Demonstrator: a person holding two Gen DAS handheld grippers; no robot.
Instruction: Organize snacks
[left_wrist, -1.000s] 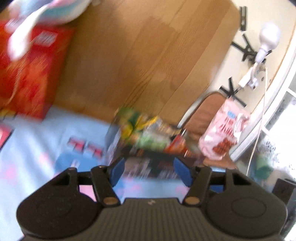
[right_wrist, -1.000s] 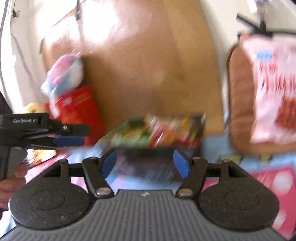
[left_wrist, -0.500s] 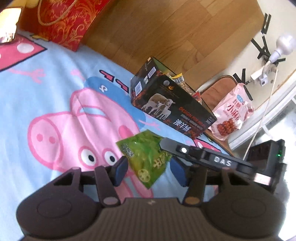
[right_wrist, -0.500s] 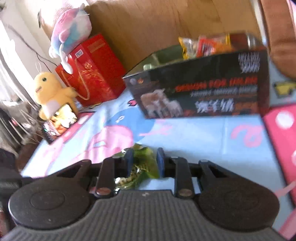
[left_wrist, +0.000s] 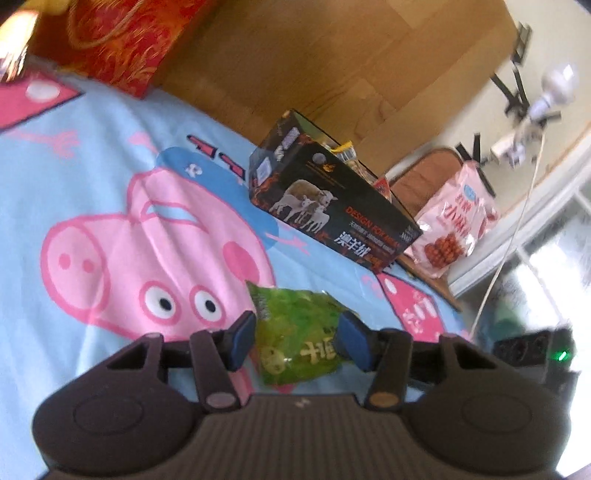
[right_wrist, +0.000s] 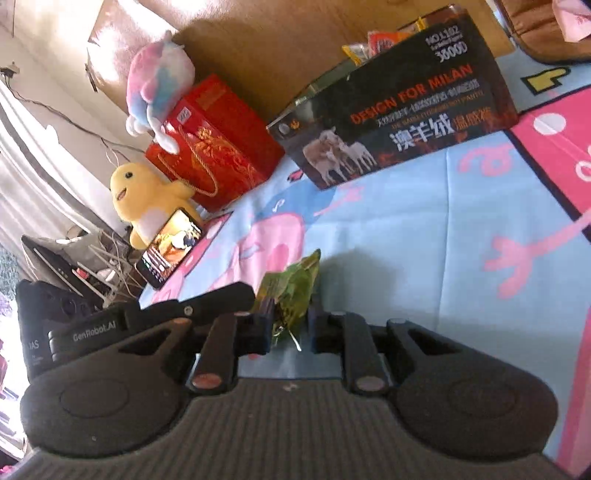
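A green snack packet (left_wrist: 299, 332) sits on the pig-print bedsheet (left_wrist: 110, 184). My left gripper (left_wrist: 295, 341) is open, with its blue pads on either side of the packet and not pressing it. My right gripper (right_wrist: 290, 325) is shut on one edge of the same green packet (right_wrist: 291, 288). A black open-top box (left_wrist: 332, 199) with several snacks in it stands beyond on the sheet; it also shows in the right wrist view (right_wrist: 399, 110).
A red gift bag (right_wrist: 214, 144), a pastel plush (right_wrist: 159, 77), a yellow plush (right_wrist: 147, 195) and a phone (right_wrist: 170, 247) stand at the sheet's far left. A pink snack bag (left_wrist: 454, 225) lies on a brown chair beyond the box. A wooden headboard (left_wrist: 332, 55) stands behind.
Both grippers came down from the box to the green packet. My right gripper closed on the packet's edge. My left gripper moved forward until its pads flank the packet.
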